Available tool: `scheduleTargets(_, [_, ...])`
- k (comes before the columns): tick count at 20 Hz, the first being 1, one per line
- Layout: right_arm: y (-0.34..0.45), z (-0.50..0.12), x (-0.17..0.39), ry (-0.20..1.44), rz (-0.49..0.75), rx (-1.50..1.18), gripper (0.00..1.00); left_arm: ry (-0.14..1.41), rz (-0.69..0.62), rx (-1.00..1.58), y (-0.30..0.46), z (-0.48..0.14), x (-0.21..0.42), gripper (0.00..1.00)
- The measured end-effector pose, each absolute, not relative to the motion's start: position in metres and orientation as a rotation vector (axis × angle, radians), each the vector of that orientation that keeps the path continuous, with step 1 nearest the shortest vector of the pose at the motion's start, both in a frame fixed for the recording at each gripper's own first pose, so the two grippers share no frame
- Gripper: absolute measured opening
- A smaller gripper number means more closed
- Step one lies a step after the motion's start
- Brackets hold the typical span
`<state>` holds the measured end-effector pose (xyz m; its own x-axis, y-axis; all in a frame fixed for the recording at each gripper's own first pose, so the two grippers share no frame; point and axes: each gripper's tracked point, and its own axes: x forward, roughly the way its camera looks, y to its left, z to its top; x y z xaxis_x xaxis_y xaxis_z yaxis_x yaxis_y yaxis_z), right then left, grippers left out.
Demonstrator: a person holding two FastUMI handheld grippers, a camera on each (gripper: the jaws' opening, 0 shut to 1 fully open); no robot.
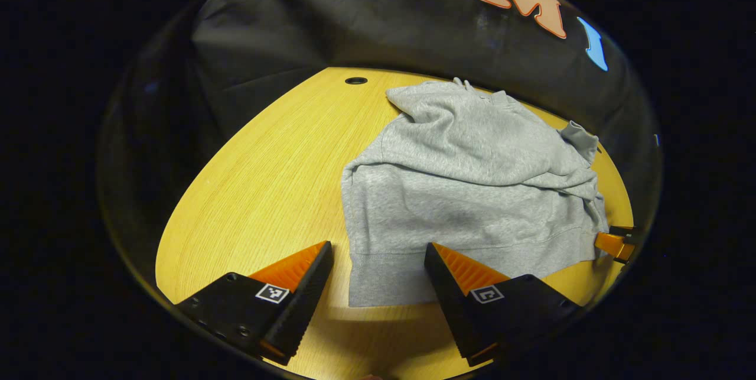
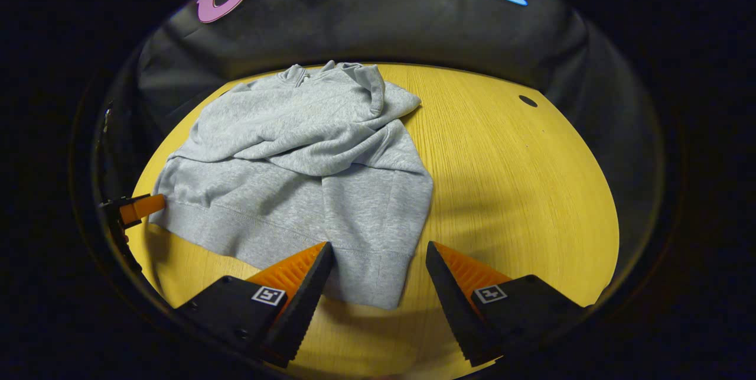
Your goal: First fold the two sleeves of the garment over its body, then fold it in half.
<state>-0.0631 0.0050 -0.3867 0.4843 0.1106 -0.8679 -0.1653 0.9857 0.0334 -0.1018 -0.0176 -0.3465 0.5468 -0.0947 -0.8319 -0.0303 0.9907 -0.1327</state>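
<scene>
A grey sweatshirt [image 1: 466,191] lies on the wooden table [image 1: 266,179] with both sleeves folded across its body and its hem nearest me. My left gripper [image 1: 378,253] is open, its fingers straddling the hem's left corner just above the cloth. In the right gripper view the same sweatshirt [image 2: 295,167] spreads left of centre. My right gripper [image 2: 378,253] is open too, over the hem's right corner. Each view catches the other gripper's tip at the hem's far end: the right gripper [image 1: 614,244] and the left gripper [image 2: 139,208].
The table's far edge meets the black cloth wall [image 1: 354,19]. A small round cable hole [image 1: 356,80] sits near that edge, and another cable hole [image 2: 527,100] lies right of the garment. Bare wood [image 2: 520,191] stretches to the sweatshirt's right.
</scene>
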Motion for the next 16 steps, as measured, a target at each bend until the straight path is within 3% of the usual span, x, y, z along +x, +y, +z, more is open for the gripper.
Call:
scheduleTargets(4, [0.008,-0.388,-0.064,1.064,0.190,-0.039,0.95,0.976,-0.102,-0.112,-0.026,-0.346,-0.099,0.92])
scheduleTargets(7, [0.021,-0.389,-0.065,1.070,0.272,-0.024,0.82,0.978,-0.152,-0.096,-0.030,-0.347,-0.097,0.72])
scheduleTargets(8, [0.025,-0.387,-0.064,1.063,0.269,-0.014,0.59,0.981,-0.170,-0.096,-0.032,-0.347,-0.095,0.71])
scheduleTargets(9, [0.024,-0.388,-0.064,1.074,0.270,-0.020,0.36,0.982,-0.181,-0.094,-0.034,-0.346,-0.095,0.64])
scheduleTargets(10, [0.024,-0.389,-0.063,1.083,0.271,-0.023,0.36,0.981,-0.189,-0.099,-0.037,-0.347,-0.093,0.62])
scheduleTargets(12, [0.029,-0.388,-0.065,1.123,0.251,0.043,0.36,0.967,-0.203,-0.122,-0.049,-0.346,-0.089,0.46])
scheduleTargets(13, [0.030,-0.387,-0.063,1.125,0.233,0.067,0.13,0.965,-0.193,-0.121,-0.051,-0.347,-0.087,0.19])
scheduleTargets(16, [0.032,-0.388,-0.063,1.147,0.213,0.095,0.05,0.966,-0.181,-0.100,-0.053,-0.346,-0.084,0.05])
